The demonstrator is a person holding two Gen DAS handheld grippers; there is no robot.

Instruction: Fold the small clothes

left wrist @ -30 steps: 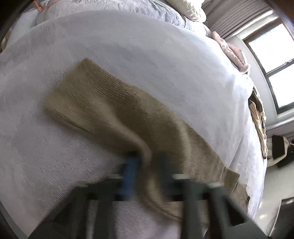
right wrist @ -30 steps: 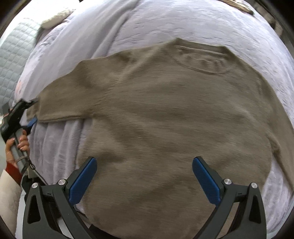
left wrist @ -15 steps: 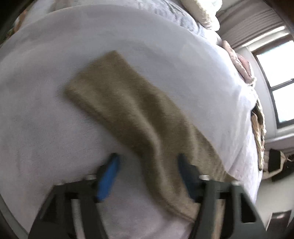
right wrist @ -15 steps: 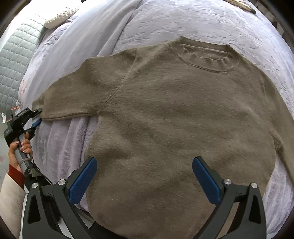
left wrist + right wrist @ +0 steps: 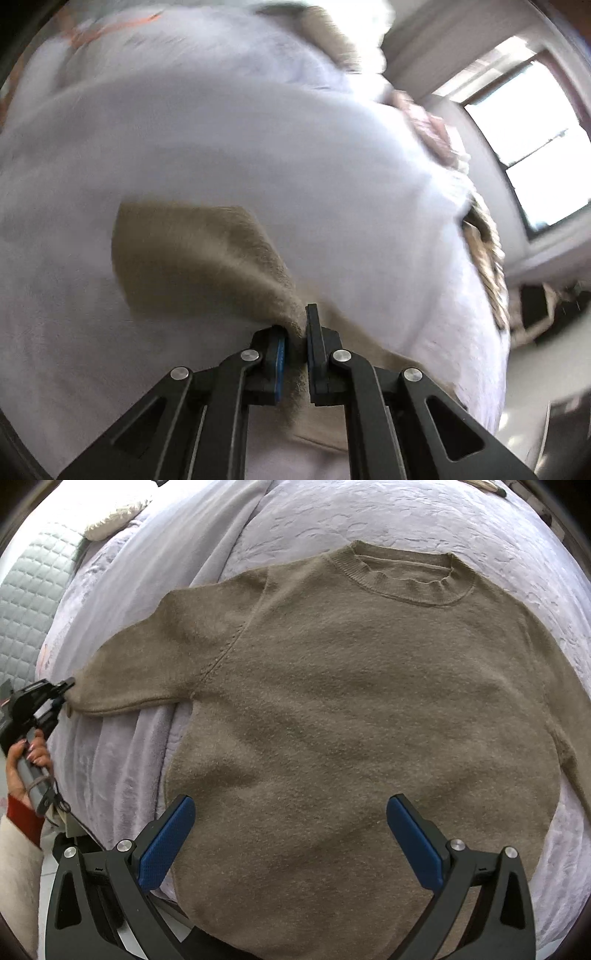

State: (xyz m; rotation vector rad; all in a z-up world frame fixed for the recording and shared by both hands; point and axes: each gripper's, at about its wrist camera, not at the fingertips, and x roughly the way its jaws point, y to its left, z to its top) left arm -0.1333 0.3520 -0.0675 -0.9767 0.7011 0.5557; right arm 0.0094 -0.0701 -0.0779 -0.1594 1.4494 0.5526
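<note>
Left gripper [image 5: 295, 354], jaws having just closed, pinches the sweater [image 5: 351, 720] sleeve cuff [image 5: 192, 258]; right gripper [image 5: 291, 845] hovers spread near the hem. Sleeve fold beginning; next, carry the cuff across the body.

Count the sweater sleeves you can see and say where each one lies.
2. The left sleeve stretches out across the bed, its cuff pinched in the left gripper. The right sleeve runs down the sweater's other side, its cuff out of frame.
</note>
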